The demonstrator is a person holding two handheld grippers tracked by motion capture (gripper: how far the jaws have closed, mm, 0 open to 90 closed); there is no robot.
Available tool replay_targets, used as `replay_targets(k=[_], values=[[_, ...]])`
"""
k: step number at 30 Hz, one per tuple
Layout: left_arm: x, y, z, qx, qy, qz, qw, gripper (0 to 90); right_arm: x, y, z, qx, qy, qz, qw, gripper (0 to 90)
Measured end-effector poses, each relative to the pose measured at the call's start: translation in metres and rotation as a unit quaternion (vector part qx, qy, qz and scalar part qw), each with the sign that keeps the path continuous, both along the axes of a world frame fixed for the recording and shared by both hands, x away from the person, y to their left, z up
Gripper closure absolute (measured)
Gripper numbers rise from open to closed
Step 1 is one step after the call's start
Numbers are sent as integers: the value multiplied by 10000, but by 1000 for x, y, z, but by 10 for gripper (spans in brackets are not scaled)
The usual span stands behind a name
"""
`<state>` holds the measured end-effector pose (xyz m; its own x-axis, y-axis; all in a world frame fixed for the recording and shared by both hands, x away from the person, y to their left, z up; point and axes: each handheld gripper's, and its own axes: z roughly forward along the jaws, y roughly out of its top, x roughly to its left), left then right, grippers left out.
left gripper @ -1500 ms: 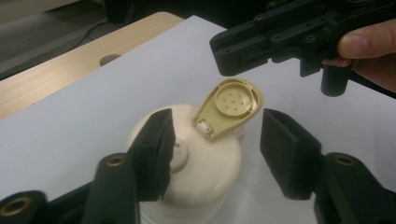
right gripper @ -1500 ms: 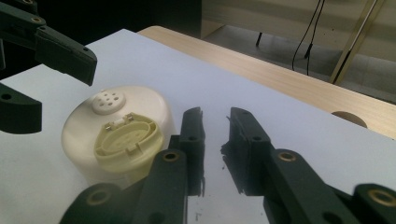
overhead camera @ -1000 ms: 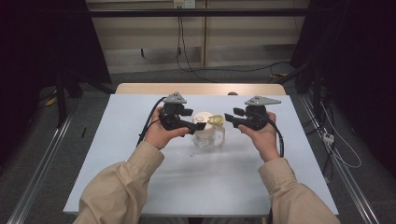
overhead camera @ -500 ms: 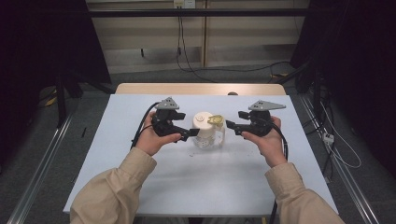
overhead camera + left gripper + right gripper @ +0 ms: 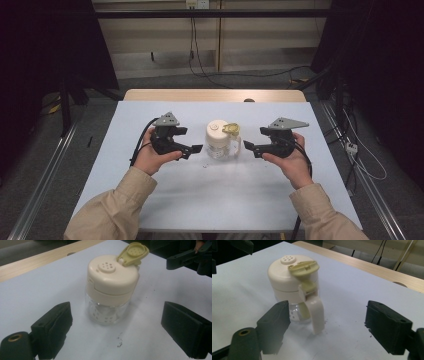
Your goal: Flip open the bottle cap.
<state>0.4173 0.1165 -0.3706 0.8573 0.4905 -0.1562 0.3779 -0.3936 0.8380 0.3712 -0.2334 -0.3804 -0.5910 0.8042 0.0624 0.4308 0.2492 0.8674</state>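
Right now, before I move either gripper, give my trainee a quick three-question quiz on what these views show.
1. True or false: the left gripper is shut on the shaker jar.
2. Multiple choice: the yellow flip cap on the jar's cream lid is A) flipped open, B) snapped shut, C) lying on the table.
3. Fill in: seen from the right gripper, the jar's cream ____ points toward the camera.

Key:
1. False; its jaws are open and stand apart from the jar.
2. A; the cap stands up and the sprinkle holes are uncovered.
3. Handle.
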Motion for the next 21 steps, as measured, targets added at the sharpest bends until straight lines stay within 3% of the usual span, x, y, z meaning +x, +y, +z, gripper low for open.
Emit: replay_targets(k=[11, 21], values=[[-10, 21, -12, 4, 40, 92, 9999, 92, -19, -11, -12, 74, 21, -30, 10000, 180], [-20, 37, -21, 19, 54, 133, 9999, 82, -35, -12, -25, -57, 58, 68, 9999, 174]])
